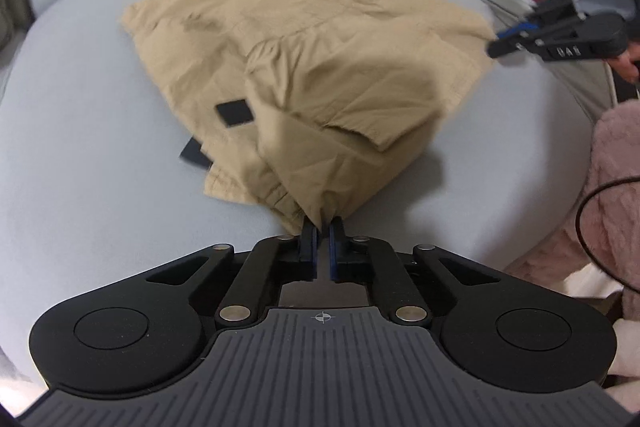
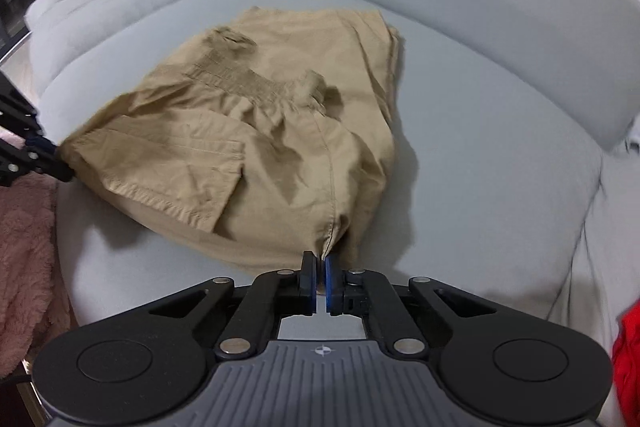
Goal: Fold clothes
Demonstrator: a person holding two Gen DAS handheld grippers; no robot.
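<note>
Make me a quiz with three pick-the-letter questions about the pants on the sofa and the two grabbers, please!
1. Where do the khaki shorts lie?
A. on a wooden floor
B. on the grey sofa seat
C. inside a basket

2. How many grippers pinch the shorts?
A. none
B. one
C. two

3. How are the left gripper's jaws?
A. closed on the cloth
B. wide open
C. holding a red shirt

Answers:
1 B, grey cushion shows all around the cloth.
2 C, the left gripper pinches a bunched edge, and the right gripper pinches another edge at the seam; each shows in the other's camera too.
3 A, the fabric gathers into a point between the two blue pads, lifted off the seat.
</note>
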